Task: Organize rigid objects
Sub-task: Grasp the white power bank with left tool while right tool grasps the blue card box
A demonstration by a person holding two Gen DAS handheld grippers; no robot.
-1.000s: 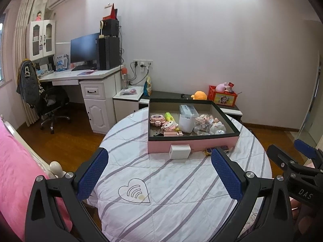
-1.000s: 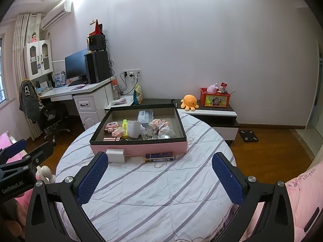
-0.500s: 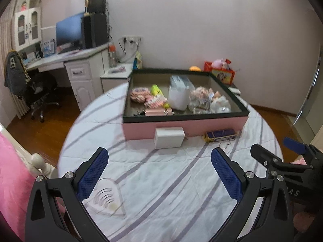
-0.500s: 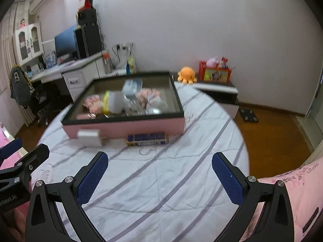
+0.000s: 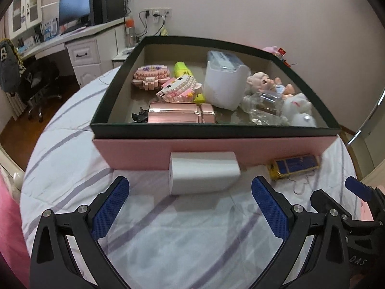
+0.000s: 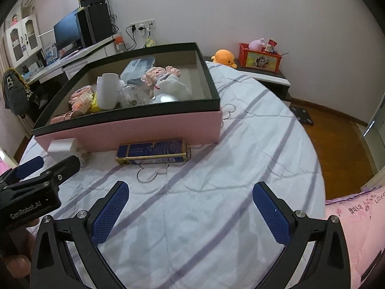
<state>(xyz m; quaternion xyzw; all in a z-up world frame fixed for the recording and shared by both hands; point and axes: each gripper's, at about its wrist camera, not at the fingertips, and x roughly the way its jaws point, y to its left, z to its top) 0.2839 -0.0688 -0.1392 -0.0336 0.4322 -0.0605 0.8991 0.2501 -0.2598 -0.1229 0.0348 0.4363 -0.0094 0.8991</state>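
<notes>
- The left gripper (image 5: 190,207) hangs spread wide and empty above the striped tablecloth (image 5: 168,236), lined up with the white charger (image 5: 204,172) just beyond.
- The right gripper (image 6: 191,208) is likewise spread and empty, nearer the blue box (image 6: 151,151).
- The charger, lying against the pink tray (image 5: 144,151), looks light, rigid and smooth; a grip across its flat sides seems safest.
- The blue box, to its right, looks stiff, best taken across its narrow width.
- Farther in, the tray holds toys and a white cup (image 5: 225,85).
</notes>
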